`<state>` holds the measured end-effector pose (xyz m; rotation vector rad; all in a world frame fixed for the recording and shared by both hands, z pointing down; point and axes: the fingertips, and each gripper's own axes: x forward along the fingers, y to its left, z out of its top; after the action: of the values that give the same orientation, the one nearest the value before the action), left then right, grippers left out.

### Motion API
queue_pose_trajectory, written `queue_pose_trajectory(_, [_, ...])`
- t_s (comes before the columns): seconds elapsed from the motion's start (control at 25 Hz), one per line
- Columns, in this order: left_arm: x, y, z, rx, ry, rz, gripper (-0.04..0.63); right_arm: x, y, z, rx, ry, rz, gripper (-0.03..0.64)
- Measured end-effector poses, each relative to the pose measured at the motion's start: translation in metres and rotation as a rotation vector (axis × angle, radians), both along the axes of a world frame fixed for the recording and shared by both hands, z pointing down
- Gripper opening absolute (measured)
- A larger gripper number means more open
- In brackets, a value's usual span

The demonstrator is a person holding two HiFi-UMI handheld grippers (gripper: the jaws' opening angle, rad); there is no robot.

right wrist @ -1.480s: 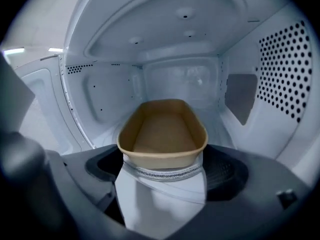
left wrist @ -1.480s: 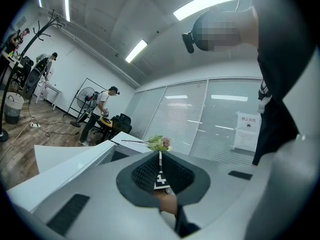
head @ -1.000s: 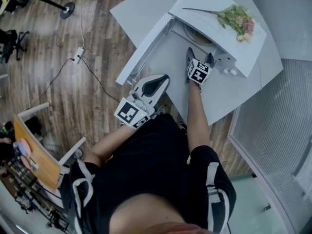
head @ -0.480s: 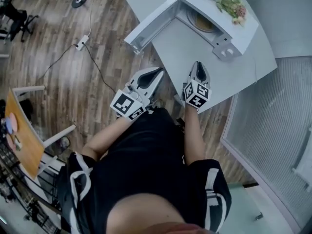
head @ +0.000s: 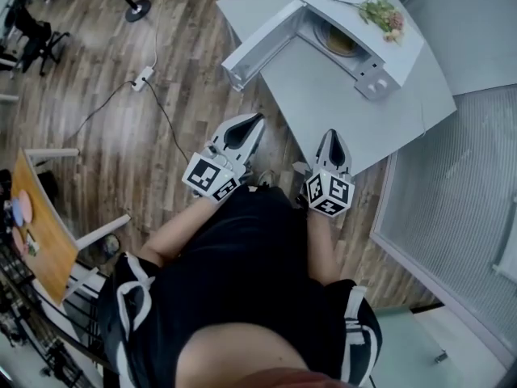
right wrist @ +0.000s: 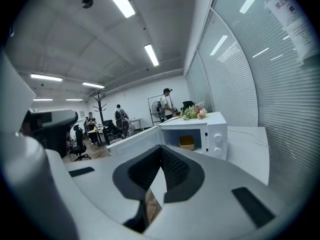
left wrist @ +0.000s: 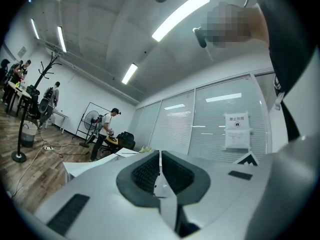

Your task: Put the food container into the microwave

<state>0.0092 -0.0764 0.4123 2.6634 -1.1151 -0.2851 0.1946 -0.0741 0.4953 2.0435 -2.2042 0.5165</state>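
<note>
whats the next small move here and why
Probably reach the left gripper to the open door and push it shut: the container already sits inside the microwave, the door stands wide open on that side, and both it and the right gripper are empty, jaws together.

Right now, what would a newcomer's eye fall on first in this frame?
The white microwave on the far corner of the table, door swung open, with a yellow container inside and flowers on top. Closer in, by the person's waist, the left claw and right claw are both shut and empty.
</note>
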Motion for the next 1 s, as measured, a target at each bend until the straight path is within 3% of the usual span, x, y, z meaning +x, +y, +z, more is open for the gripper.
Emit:
queue_pose_trajectory(0.44, [-0.032,0.002,0.003,0.024,-0.001,0.016,0.032,-0.042,0.033,-0.008,0.018,-0.016,0.013,0.025])
queue_pose_trajectory(1.0, [-0.042,0.006,0.005,0.020,0.017,0.010,0.032,-0.049,0.035,-0.006,0.026,-0.003,0.015,0.025])
